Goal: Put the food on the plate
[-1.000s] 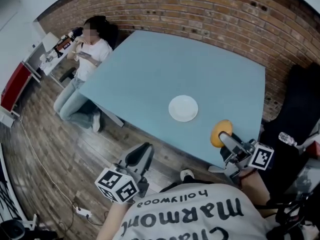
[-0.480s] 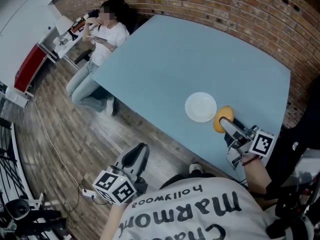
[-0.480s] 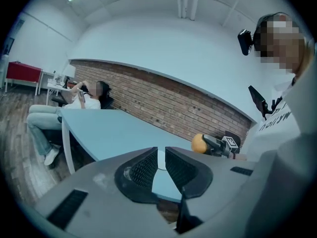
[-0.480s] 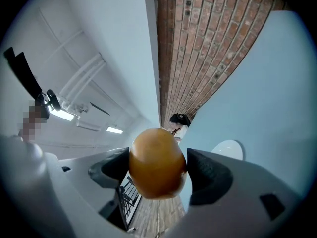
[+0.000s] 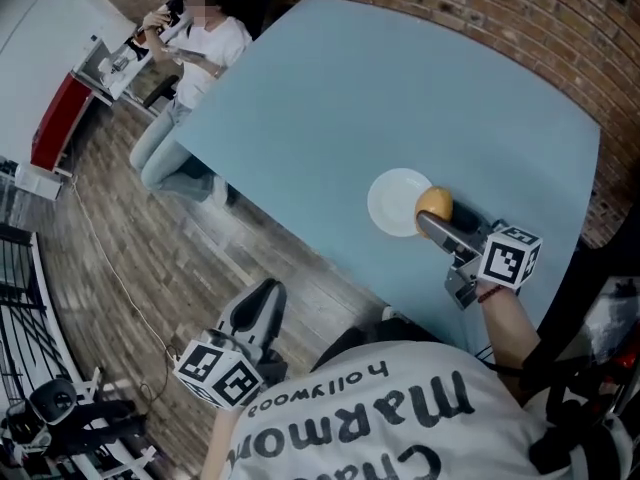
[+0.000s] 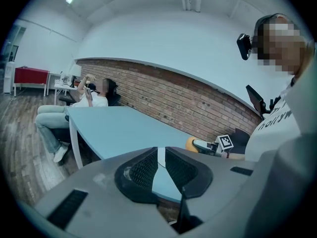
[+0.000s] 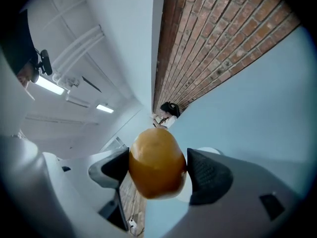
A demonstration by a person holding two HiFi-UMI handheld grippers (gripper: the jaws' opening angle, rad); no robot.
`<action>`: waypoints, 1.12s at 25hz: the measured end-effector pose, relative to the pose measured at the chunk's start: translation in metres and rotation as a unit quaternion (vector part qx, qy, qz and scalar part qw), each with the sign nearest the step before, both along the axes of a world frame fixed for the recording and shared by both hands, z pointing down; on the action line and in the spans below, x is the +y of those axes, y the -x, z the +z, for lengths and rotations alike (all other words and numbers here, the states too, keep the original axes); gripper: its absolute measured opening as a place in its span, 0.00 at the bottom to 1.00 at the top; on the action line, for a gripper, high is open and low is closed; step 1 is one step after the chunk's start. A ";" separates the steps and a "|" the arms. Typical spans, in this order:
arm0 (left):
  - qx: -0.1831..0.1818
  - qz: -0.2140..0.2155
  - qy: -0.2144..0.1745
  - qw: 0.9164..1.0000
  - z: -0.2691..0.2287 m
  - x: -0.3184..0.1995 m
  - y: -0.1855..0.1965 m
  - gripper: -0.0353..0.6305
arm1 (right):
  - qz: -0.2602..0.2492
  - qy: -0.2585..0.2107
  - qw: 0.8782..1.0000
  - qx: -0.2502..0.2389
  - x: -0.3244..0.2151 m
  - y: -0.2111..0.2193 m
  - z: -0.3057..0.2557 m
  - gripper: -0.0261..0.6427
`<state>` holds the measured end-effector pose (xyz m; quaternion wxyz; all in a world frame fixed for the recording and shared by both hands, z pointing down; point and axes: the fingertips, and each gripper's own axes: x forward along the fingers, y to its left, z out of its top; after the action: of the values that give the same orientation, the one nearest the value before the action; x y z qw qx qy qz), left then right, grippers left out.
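An orange-yellow bun-like piece of food [image 5: 434, 204] [image 7: 157, 162] is held between the jaws of my right gripper [image 5: 436, 214] [image 7: 157, 168], which is shut on it. It hangs at the right rim of the small white plate [image 5: 395, 202] on the light blue table [image 5: 400, 98]. In the right gripper view only a sliver of the plate [image 7: 208, 151] shows behind the food. My left gripper [image 5: 258, 308] [image 6: 161, 169] is off the table's near edge, over the wooden floor, shut with nothing in it.
A person [image 5: 195, 38] sits at the table's far left corner, by a brick wall [image 5: 520, 28]. A small white desk [image 5: 115, 63] and a red cabinet [image 5: 62, 118] stand at left. A cable [image 5: 110, 278] runs across the floor. A black chair [image 5: 610, 268] is at right.
My right gripper has carried the food leftward and farther onto the table, from beside the plate to its right rim. The head view has shifted. The left gripper stays low.
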<state>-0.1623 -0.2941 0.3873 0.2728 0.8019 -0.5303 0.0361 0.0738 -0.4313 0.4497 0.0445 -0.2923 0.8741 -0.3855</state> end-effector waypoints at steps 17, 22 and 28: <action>-0.009 -0.019 0.041 0.999 0.037 -0.028 -0.016 0.13 | -0.052 -0.036 0.985 0.161 -0.034 0.028 0.072 0.59; -0.003 0.007 0.037 0.999 0.036 -0.046 -0.019 0.13 | -0.045 -0.050 0.980 0.188 -0.035 0.030 0.074 0.59; 0.007 0.038 0.037 0.999 0.033 -0.071 -0.004 0.13 | -0.063 -0.091 0.949 0.294 -0.037 0.045 0.075 0.59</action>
<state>-0.1587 -0.3654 0.4199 0.3043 0.8109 -0.4962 0.0606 0.0286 -0.4683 0.5250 -0.2122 -0.3317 0.8965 -0.2031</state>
